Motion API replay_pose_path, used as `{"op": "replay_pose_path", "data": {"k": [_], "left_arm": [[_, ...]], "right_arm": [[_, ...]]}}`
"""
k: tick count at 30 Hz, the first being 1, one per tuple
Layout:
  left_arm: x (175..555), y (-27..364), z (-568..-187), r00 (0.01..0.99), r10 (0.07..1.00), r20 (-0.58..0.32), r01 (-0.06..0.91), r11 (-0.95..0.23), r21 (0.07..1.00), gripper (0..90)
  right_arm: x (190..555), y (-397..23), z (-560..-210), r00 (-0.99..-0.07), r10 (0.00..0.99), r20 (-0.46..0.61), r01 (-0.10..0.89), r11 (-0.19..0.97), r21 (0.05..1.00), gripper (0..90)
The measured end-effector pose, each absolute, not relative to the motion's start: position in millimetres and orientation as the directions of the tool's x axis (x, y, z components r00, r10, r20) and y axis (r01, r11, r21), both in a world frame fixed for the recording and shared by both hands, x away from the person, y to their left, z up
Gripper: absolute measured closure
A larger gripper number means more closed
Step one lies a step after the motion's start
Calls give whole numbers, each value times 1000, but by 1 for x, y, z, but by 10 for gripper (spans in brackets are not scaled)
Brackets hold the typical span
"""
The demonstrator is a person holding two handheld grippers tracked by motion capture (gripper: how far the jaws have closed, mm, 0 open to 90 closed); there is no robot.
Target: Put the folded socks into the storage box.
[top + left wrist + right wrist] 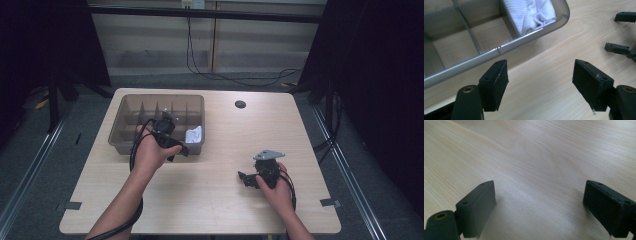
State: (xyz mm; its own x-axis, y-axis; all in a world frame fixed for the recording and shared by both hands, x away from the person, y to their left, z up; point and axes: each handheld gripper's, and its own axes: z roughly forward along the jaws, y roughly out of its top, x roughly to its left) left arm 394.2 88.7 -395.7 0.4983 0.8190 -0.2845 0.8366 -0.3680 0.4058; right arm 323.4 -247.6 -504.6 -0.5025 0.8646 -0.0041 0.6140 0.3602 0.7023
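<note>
From the high view, the left gripper [181,150] hovers at the near rim of the grey divided tray [125,140], while the right gripper [246,179] rests low over the bare table [210,200]. One white cloth [194,134] lies in the tray's near right compartment. In the left gripper view, the jaws gape wide and empty, the cloth [534,12] just beyond the rim; the partitions number perhaps five. In the right gripper view, the jaws stand wide apart over wood, holding nothing.
</note>
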Motion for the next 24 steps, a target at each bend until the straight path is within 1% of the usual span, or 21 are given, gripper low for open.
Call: {"op": "replay_pose_path", "data": {"k": [10, 14, 20, 24], "left_arm": [[381, 99, -400, 505, 806, -308, 830, -356, 430, 257], [377, 103, -403, 502, 798, -333, 833, -342, 435, 245], [371, 107, -408, 515, 790, -334, 826, -351, 442, 228], [368, 111, -409, 504, 791, -347, 830, -332, 449, 221]], "right_arm": [[323, -248, -505, -502, 865, -4, 614, 360, 702, 105], [323, -248, -505, -503, 864, -5, 614, 361, 702, 105], [324, -248, -505, -504, 864, -5, 613, 361, 703, 105], [323, -248, -505, -503, 864, -4, 613, 361, 703, 105]]}}
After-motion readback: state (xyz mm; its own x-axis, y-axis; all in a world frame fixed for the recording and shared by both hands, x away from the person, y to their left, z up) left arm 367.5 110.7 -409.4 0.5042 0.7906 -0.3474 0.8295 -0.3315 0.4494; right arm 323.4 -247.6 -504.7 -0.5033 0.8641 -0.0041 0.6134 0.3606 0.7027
